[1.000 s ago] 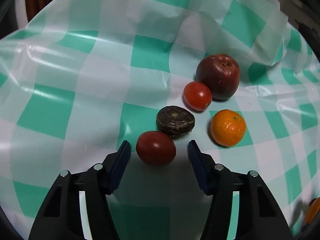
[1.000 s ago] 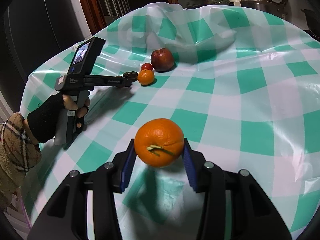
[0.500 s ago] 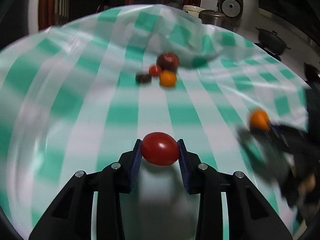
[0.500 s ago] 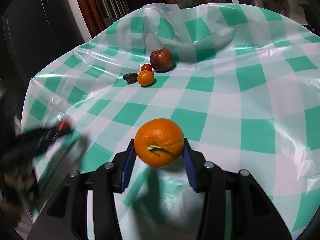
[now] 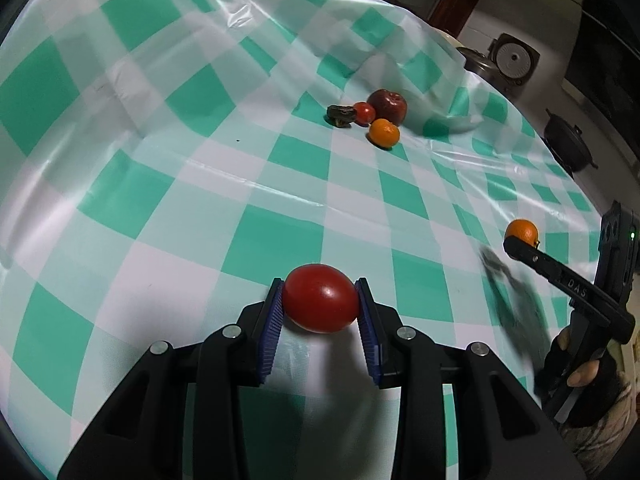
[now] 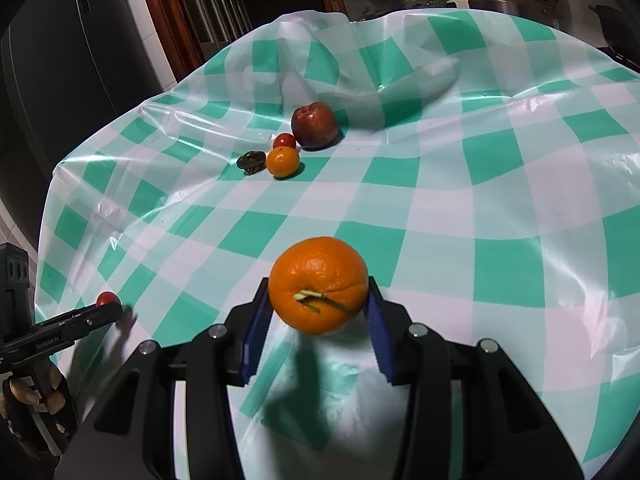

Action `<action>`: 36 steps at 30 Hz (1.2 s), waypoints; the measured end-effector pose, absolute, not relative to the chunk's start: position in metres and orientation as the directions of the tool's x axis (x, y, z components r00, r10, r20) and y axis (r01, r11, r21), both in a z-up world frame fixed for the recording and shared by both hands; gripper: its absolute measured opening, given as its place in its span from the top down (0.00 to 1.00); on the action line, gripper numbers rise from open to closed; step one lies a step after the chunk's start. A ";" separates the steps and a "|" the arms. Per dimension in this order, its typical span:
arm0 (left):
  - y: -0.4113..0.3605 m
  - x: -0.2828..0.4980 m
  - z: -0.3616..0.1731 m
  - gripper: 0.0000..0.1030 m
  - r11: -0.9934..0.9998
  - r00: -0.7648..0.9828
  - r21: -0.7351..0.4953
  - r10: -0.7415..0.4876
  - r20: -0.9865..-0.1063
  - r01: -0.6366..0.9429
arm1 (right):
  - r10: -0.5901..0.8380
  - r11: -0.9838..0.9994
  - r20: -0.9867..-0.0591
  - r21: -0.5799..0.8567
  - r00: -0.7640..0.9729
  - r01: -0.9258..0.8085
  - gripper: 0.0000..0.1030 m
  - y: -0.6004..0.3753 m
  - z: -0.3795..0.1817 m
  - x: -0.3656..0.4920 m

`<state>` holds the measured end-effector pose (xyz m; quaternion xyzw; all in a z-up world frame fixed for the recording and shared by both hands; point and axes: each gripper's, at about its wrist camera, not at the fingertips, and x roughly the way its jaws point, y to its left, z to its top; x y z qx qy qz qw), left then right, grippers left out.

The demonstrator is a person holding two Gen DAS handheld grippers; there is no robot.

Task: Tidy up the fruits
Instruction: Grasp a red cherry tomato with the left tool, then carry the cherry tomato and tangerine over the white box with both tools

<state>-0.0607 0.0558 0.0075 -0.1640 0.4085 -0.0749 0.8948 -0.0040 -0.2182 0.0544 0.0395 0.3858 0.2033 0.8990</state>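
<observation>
Left wrist view: we now carry a tomato clear of the fruit pile.
A second ago our left gripper [image 5: 320, 300] stood open around the glossy, oval red tomato [image 5: 320, 298]; now its ribbed blue jaws pinch it, and the cluster of dark apple [image 5: 387, 106], small tomato [image 5: 365, 113], mandarin [image 5: 384, 133] and wrinkled dark fruit [image 5: 341, 115] lies well apart, far up the bench's shiny green-and-white checked plastic cloth [image 5: 160, 200].

Right wrist view: we hold the orange just as before.
Our right gripper [image 6: 318, 312] has not shifted; its jaws clamp a dimpled, round orange [image 6: 318, 285] with a green stem stub above the bench. We judge that both fruits are ready for sorting into a new spot.
</observation>
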 end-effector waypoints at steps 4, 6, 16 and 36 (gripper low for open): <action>0.057 -0.059 0.008 0.67 0.930 0.663 -0.367 -0.268 -0.700 -0.011 | 0.388 0.918 -0.679 0.221 0.623 -0.330 0.56 -0.218 0.054 -0.004; 0.057 -0.060 0.008 0.67 0.930 0.667 -0.369 -0.265 -0.696 -0.015 | 0.387 0.917 -0.678 0.217 0.624 -0.333 0.56 -0.218 0.054 -0.004; 0.060 -0.115 0.043 0.67 0.938 0.746 -0.345 -0.247 -0.619 0.024 | 0.378 0.918 -0.692 0.194 0.615 -0.346 0.56 -0.195 0.066 -0.035; 0.221 -0.368 -0.009 0.67 0.909 0.593 -0.012 0.261 -0.762 -0.416 | 0.638 0.350 -0.756 0.117 0.145 -0.929 0.56 0.087 0.056 -0.288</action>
